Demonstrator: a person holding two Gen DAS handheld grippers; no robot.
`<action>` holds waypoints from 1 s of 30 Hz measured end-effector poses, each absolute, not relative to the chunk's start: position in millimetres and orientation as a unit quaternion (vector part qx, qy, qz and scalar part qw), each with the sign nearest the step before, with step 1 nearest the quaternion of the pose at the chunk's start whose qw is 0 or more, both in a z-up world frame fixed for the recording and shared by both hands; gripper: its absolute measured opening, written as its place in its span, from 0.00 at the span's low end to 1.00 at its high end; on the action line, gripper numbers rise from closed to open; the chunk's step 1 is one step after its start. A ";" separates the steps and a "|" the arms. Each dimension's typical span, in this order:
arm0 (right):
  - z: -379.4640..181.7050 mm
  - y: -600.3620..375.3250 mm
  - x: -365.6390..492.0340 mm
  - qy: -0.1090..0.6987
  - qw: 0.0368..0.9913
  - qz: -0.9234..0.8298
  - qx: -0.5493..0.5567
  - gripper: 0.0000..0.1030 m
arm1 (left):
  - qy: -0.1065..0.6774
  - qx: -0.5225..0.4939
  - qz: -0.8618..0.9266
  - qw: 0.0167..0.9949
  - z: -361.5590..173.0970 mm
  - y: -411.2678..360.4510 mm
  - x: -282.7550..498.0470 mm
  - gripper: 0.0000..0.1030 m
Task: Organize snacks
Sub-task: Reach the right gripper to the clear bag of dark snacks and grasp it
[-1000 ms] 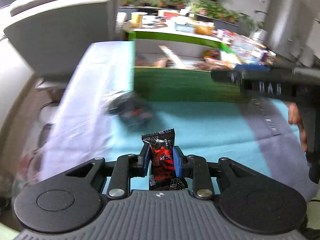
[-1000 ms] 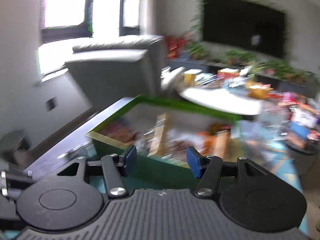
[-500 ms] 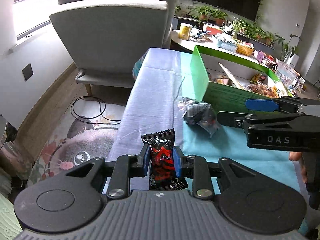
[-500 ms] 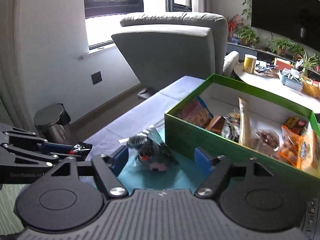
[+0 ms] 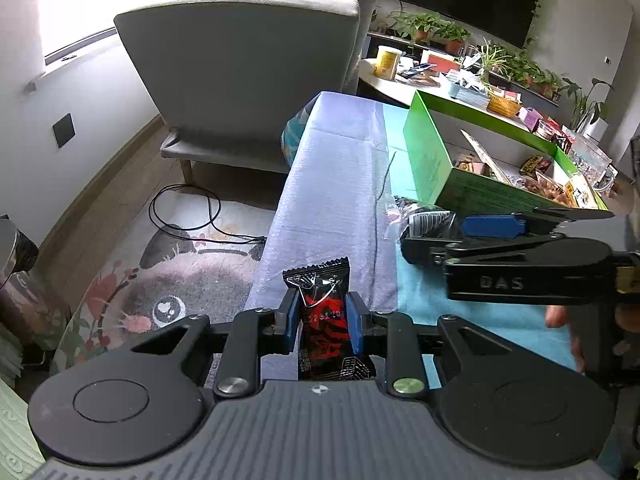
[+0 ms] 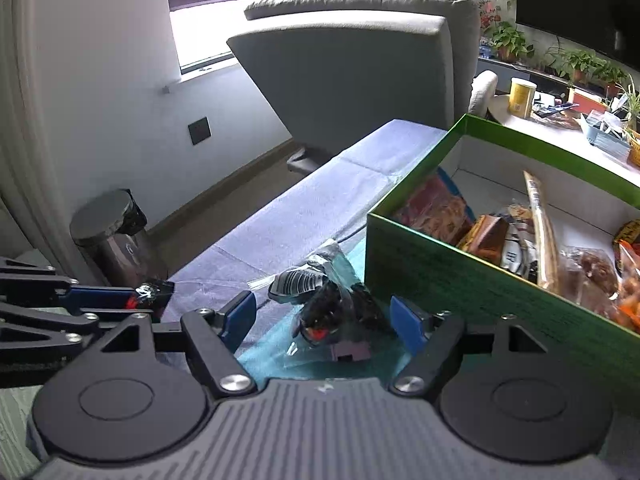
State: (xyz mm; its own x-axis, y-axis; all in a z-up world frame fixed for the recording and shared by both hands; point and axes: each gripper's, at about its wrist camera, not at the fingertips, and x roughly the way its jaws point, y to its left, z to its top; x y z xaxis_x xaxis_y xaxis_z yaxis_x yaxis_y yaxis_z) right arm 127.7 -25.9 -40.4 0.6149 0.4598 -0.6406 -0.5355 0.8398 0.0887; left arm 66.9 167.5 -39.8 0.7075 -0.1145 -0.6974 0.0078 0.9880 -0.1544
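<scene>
Snack packet (image 5: 324,312), black and red, stands upright in the left tool (image 5: 320,322), its narrow pads pressed on both sides, in the left wrist view; at two o'clock from it a clear crinkled bag (image 5: 416,216) of dark snacks lies on the teal-covered tabletop (image 5: 344,168), just beside the near corner of the green box (image 5: 428,160), with the right tool (image 5: 464,236) reaching in from three o'clock right at that bag. Seen from the right wrist, the right tool (image 6: 322,320) stands wide, nothing pressed, and the clear crinkled bag (image 6: 324,300) sits between its blue pads, dead ahead at twelve o'clock; the bag's long axis runs roughly along the tool's pointing line, toward eleven o'clock, so the pads flank its sides. The green box (image 6: 472,280), already holding several snacks, lies at two o'clock, its wall just beside the bag. The left tool (image 6: 120,298), at nine o'clock, is farther from the bag and occupied, so the right hand looks better placed to close on it.
</scene>
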 end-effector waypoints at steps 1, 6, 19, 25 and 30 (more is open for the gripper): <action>-41.7 -24.8 129.5 0.343 0.896 0.276 -0.056 0.74 | 0.382 -0.071 -0.032 0.921 -39.6 167.5 66.9 0.23; -49.1 -23.2 135.6 0.360 0.893 0.265 -0.050 0.73 | 0.384 -0.073 -0.028 0.920 -39.3 167.3 68.0 0.23; -36.4 -52.6 105.9 0.340 0.900 0.269 -0.040 0.49 | 0.376 -0.071 -0.029 0.923 -27.8 158.4 65.4 0.23; -24.4 -84.2 85.4 0.327 0.909 0.256 -0.022 0.43 | 0.366 -0.058 -0.043 0.928 -16.7 144.0 60.7 0.23; -22.5 -108.1 75.8 0.324 0.918 0.227 -0.022 0.43 | 0.359 -0.047 -0.055 0.930 -10.2 130.0 57.8 0.23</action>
State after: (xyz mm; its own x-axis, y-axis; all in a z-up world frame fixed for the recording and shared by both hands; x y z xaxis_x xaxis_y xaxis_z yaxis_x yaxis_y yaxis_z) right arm 75.8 -108.1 -22.5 0.6874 0.4025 -0.6046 -0.4307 0.8962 0.1069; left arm 57.8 130.0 -10.2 0.7359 -0.1367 -0.6632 0.0692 0.9895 -0.1272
